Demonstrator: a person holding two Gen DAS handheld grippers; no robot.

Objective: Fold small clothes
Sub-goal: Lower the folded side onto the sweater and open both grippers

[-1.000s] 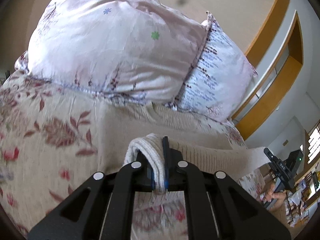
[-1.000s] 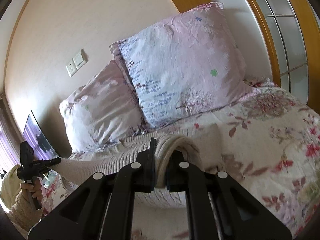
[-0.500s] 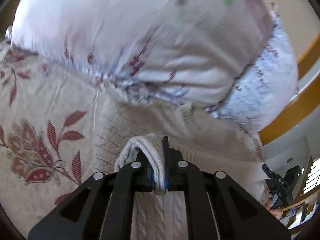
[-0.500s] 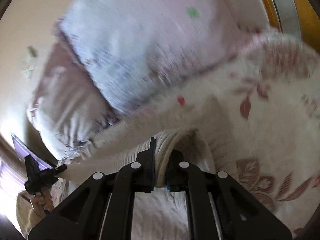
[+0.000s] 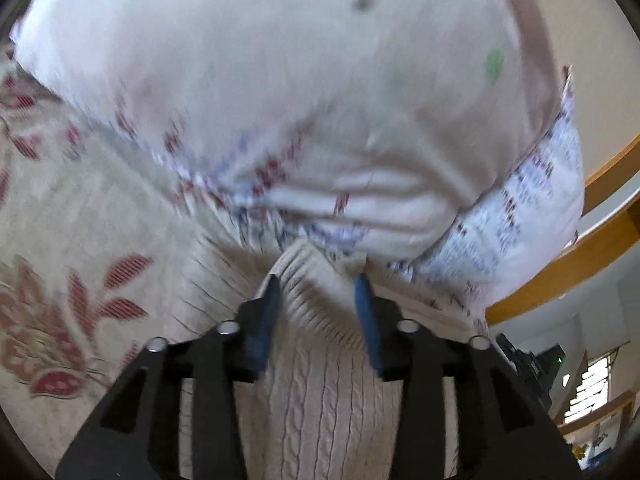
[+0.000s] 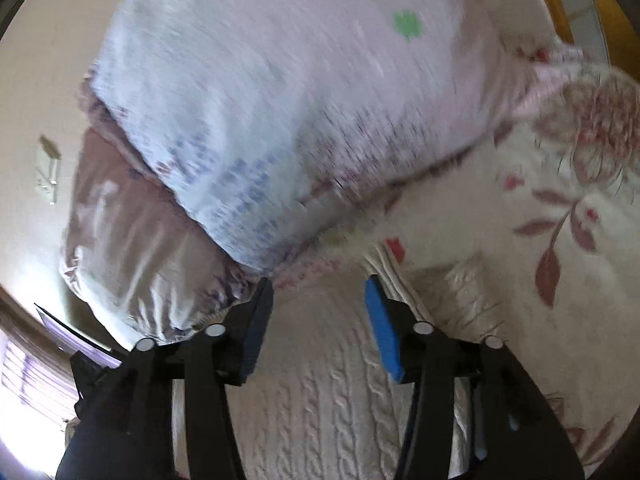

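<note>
A cream cable-knit sweater [image 5: 320, 392] lies on the floral bedspread [image 5: 80, 240], its ribbed edge close to the pillows. My left gripper [image 5: 318, 312] is open, its jaws spread on either side of the ribbed edge, which lies loose between them. In the right wrist view the same sweater [image 6: 320, 392] lies flat under my right gripper [image 6: 320, 316], which is open with its blue pads wide apart and nothing in them. Both views are blurred by motion.
Two large pink and white floral pillows [image 5: 300, 100] [image 6: 300, 100] stand just past the sweater. A wooden frame [image 5: 580, 260] runs at the right. A wall switch [image 6: 48, 168] is on the wall at the left.
Both grippers have moved forward and down toward the pillows and have opened, letting go of the sweater's edge, which now lies on the bed.
</note>
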